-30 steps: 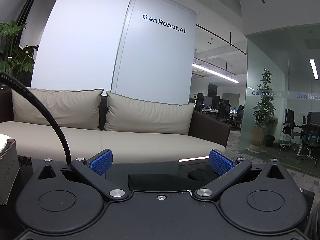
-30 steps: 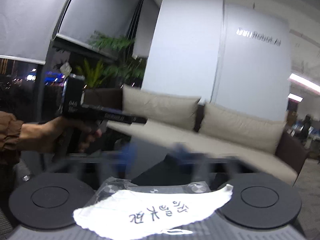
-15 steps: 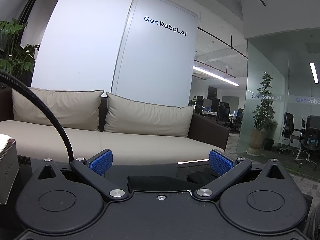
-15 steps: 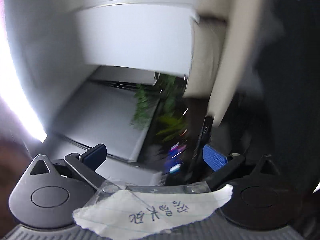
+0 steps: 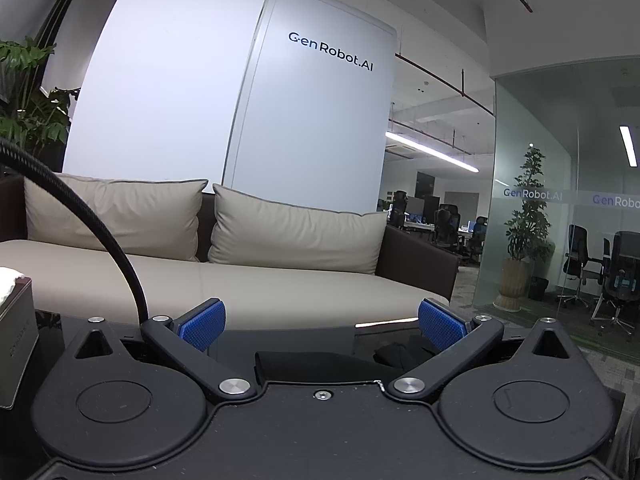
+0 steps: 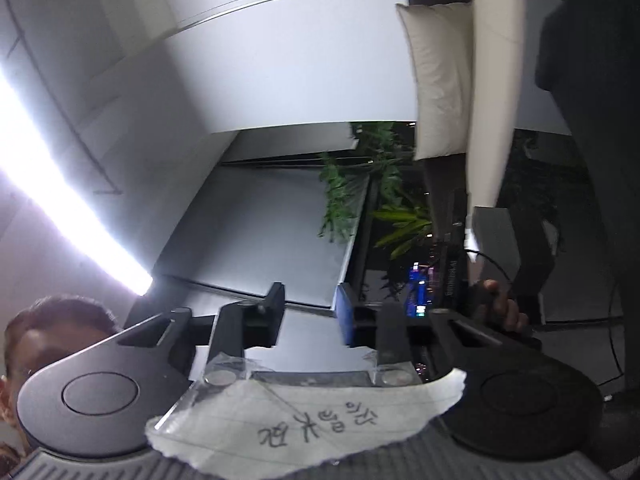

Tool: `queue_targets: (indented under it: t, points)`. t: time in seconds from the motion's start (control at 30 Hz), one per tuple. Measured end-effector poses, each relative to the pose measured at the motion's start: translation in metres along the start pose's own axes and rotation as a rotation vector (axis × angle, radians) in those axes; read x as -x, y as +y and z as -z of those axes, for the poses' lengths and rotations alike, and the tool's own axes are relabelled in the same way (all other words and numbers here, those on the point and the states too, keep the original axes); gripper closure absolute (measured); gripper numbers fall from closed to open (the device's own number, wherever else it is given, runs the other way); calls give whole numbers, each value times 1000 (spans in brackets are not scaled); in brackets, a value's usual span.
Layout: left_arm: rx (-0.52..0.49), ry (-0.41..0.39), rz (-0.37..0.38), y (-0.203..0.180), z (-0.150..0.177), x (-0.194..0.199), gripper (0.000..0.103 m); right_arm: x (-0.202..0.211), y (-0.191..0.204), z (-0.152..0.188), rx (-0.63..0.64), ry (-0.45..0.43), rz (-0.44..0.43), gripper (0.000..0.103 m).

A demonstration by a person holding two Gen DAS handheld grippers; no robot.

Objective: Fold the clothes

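Note:
My left gripper (image 5: 322,322) is open and empty, held level above a dark glossy table (image 5: 288,340). A dark folded garment (image 5: 316,364) lies on the table just below and between its blue pads (image 5: 202,326), with more crumpled dark cloth (image 5: 394,354) to its right. My right gripper (image 6: 308,312) is rolled sideways and points up toward the ceiling and window; its jaws stand partly open with nothing between them. The person's hand holding the left gripper (image 6: 496,304) shows at the right of the right wrist view.
A beige sofa (image 5: 260,292) with two cushions stands behind the table. A grey tissue box (image 5: 16,332) sits at the table's left edge. A black cable (image 5: 100,240) arcs over the left. Potted plants (image 5: 524,232) and a glass-walled office lie to the right.
My right gripper has swung from level to rolled sideways and tilted upward, and its jaws have narrowed. My left gripper has stayed almost still and open.

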State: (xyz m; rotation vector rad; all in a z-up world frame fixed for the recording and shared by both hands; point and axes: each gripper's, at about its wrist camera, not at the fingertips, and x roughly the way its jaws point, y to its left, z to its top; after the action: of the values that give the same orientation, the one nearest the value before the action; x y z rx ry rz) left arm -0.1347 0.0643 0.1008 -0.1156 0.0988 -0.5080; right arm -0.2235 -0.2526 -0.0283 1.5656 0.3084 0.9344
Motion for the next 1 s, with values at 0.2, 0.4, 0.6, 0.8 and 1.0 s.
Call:
queue_targets:
  t: [0.2,0.4,0.6,0.8,1.0]
  points:
    - [1,1,-1,0,-1,0,1,1,1,-1,-29,-8,-79,103]
    - [2,3,0,1,-1,0,1,1,5,-1,4,-5,-141,95]
    - [6,2,-2,2,-1,0,1,-5,15,-5,56,42,-140,8]
    - [5,4,-2,2,-1,0,1,-10,24,-3,57,115,-205,0]
    - [7,5,-4,2,-1,2,1,-13,49,9,313,165,-109,103]
